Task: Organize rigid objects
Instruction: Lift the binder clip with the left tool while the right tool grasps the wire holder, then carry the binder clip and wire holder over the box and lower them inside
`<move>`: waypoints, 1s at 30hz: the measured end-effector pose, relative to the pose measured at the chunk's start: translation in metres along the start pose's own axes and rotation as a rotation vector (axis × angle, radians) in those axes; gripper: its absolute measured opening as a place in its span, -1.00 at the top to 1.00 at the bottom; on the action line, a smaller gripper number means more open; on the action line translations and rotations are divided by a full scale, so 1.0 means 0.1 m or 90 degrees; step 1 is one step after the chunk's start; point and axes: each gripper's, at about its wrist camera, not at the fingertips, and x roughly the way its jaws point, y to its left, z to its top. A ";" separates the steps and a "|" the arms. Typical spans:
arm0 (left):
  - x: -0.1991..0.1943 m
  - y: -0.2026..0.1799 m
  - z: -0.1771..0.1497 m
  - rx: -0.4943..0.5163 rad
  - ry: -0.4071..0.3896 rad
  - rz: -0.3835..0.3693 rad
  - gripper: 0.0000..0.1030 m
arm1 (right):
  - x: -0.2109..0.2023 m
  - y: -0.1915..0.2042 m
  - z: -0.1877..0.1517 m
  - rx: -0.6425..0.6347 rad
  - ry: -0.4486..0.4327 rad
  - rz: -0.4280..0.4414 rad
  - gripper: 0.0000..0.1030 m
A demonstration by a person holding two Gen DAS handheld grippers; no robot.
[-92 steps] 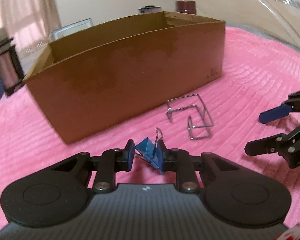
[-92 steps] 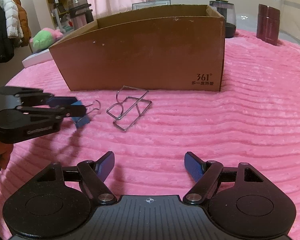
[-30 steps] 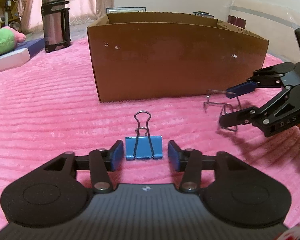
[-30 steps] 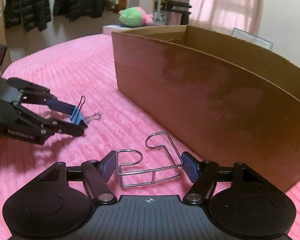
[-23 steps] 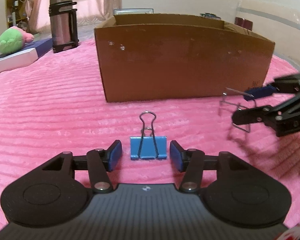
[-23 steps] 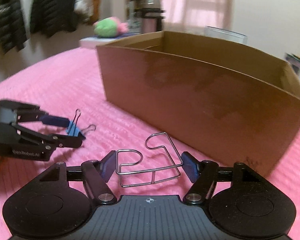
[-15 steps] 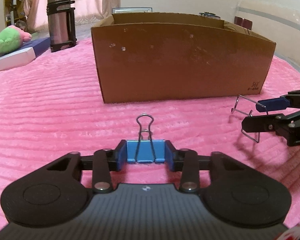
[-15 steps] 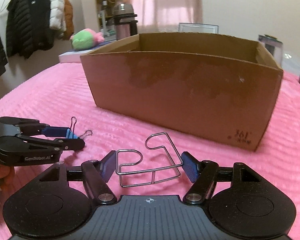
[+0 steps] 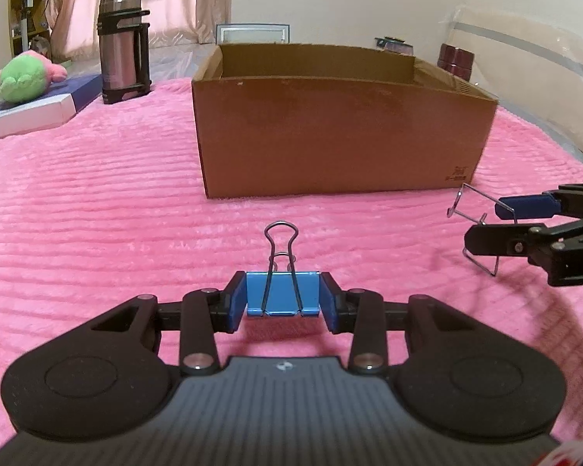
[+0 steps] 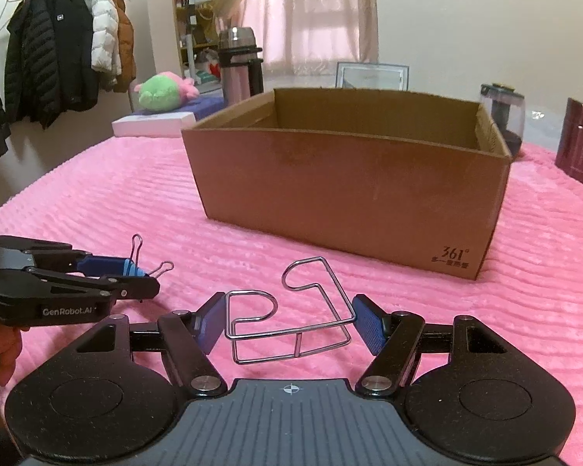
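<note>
In front of the open cardboard box [image 9: 342, 136], the blue binder clip [image 9: 283, 293] sits clamped between the pads of the left claw [image 9: 283, 299], wire handles pointing toward the box, lifted just off the pink ribbed blanket [image 9: 97, 202]. To its right, the right claw [image 10: 289, 326] is clenched on the bent wire rack [image 10: 291, 314], pads pressing both sides, also clear of the blanket. Behind the box on the left, a steel thermos [image 9: 123, 44] stands upright, and a green plush toy [image 9: 25, 77] lies on a white box.

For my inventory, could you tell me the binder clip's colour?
Blue binder clip with silver wire handles, clearest in the left wrist view.
</note>
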 end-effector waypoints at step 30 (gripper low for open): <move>-0.52 -0.19 0.55 0.044 -0.012 -0.075 0.35 | -0.65 -0.08 0.29 0.049 -0.028 -0.034 -0.29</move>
